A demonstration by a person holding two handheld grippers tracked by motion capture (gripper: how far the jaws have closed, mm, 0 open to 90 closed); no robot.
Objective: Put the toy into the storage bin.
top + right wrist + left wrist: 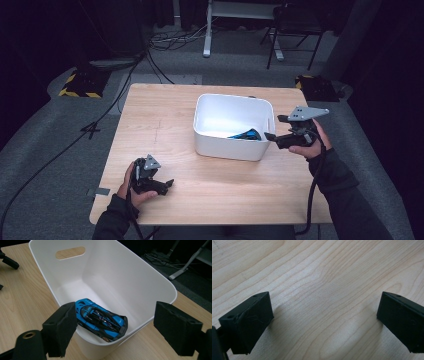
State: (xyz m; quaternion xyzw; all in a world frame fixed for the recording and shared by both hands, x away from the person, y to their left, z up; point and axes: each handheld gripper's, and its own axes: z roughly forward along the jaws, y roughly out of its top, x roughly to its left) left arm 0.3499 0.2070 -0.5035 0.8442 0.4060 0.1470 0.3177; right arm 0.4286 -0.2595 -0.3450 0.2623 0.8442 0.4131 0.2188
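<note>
Blue toy car point(101, 321) lying inside white bin point(160, 287), near its right wall. Probably light, rigid, glossy and slippery; best taken across the flanks, not the thin tail. Right gripper point(113, 330) fingers wide apart, empty. Left gripper point(324, 322) spread over bare bench point(324, 272).

the toy car point(101, 321) is bright blue with black roof, windows and tail — a speck of gold shows at one wheel. the bin point(140, 277) around it is plain white, inside and out. the surface point(165, 110) is pale wood with wavy brown grain lines. each hand-held gripper is black — left hand-held gripper point(167, 186), right hand-held gripper point(271, 136) — topped with a grey plate. the floor point(50, 150) is grey, with a yellow-and-black striped block point(80, 86).
</note>
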